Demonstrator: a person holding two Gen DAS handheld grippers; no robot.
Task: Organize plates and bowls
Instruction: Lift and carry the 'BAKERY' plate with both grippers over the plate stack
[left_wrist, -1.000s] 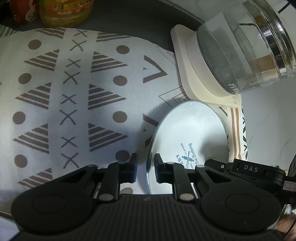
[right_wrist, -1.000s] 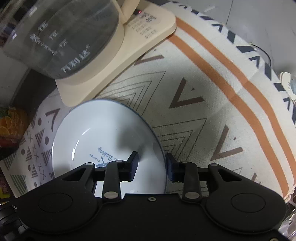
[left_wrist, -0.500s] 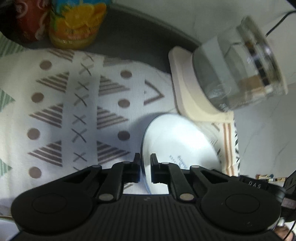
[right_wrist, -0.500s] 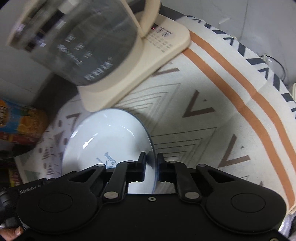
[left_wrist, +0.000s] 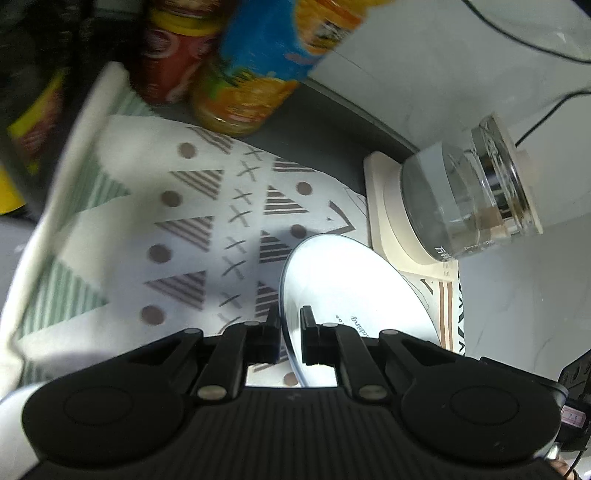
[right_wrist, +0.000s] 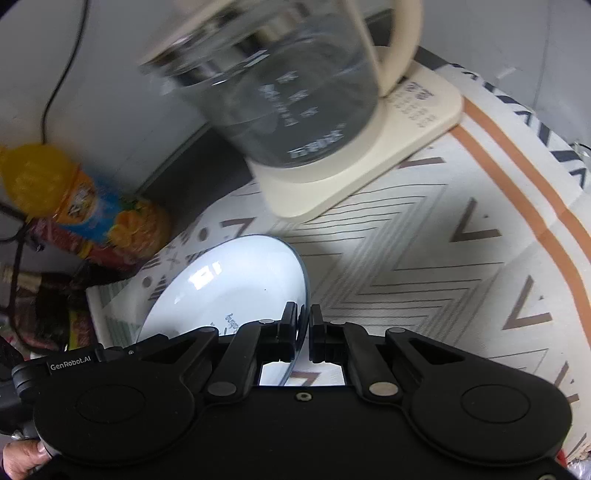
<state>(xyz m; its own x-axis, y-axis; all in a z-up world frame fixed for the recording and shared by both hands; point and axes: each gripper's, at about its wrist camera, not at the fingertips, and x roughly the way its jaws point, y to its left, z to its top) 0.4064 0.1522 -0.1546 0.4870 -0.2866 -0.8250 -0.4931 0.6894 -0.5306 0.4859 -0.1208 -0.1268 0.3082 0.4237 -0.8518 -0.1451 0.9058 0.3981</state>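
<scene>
From the left wrist, your left gripper (left_wrist: 290, 334) pinches the plate's (left_wrist: 351, 291) left rim, above the cloth (left_wrist: 184, 236) near the kettle (left_wrist: 469, 206). From the right wrist, your right gripper (right_wrist: 303, 334) clamps the opposite rim of the plate (right_wrist: 229, 284); a bottle (right_wrist: 81, 206) stands beyond.

Opposed close wrist views — shared plate (left_wrist: 351, 291)

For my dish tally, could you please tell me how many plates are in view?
1: the white plate over the patterned cloth, its rim clamped by the left tongs and right tongs. Others may be hidden.
</scene>
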